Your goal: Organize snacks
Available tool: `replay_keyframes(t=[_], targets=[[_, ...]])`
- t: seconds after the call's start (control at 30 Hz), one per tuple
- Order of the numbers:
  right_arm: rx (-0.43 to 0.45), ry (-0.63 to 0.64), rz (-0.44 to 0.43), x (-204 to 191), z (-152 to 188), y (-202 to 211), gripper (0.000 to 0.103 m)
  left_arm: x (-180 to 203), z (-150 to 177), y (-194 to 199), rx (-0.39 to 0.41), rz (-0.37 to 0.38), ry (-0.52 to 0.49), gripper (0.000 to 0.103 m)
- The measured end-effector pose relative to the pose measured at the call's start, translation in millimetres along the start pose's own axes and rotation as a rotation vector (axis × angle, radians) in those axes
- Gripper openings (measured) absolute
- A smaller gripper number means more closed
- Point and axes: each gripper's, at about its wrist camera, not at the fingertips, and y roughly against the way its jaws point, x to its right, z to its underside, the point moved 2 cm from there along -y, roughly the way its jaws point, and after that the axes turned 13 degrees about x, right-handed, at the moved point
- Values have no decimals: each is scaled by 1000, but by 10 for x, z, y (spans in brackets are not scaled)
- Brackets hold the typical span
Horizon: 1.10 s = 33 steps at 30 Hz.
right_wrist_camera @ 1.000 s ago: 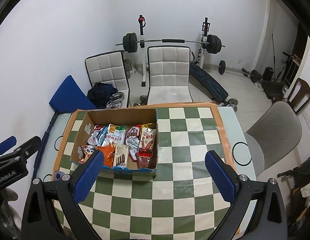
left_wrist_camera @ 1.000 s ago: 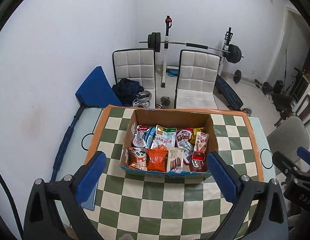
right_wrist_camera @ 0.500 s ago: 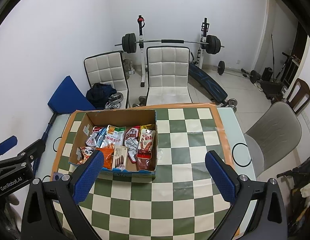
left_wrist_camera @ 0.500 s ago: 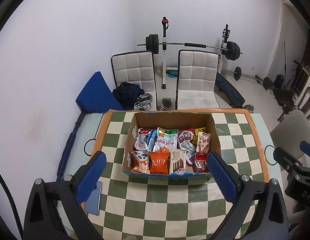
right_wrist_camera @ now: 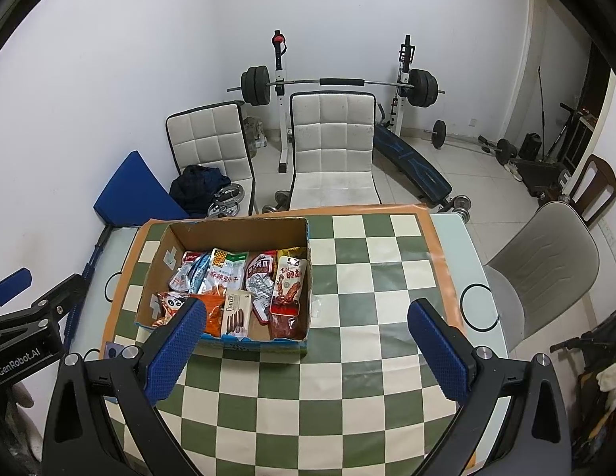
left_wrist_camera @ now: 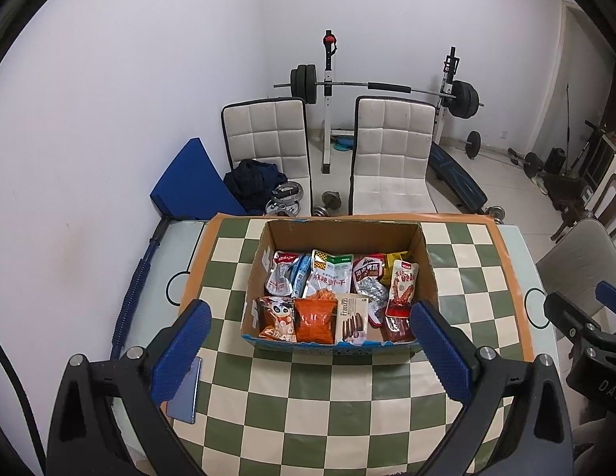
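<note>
Left wrist view: cardboard box (left_wrist_camera: pixel 426 261) on the checkered mat (left_wrist_camera: pixel 308 396), filled with snack packets (left_wrist_camera: pixel 332 277). Phone (left_wrist_camera: pixel 185 392) lies near the mat's left edge. Left gripper (left_wrist_camera: pixel 308 341) and right gripper (right_wrist_camera: pixel 308 337) hover above the table, both spread wide and empty.

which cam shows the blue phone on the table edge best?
Left wrist: the flat blue phone shows most of its face beside the left gripper's finger. Right wrist catches only a corner behind its own finger.
</note>
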Motion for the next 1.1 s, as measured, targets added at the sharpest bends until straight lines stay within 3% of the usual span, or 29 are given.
replay_keyframes(t=[1.1], targets=[[6, -1, -1, 43, -26, -7, 103, 120, 104, 131, -9, 23, 3, 103]])
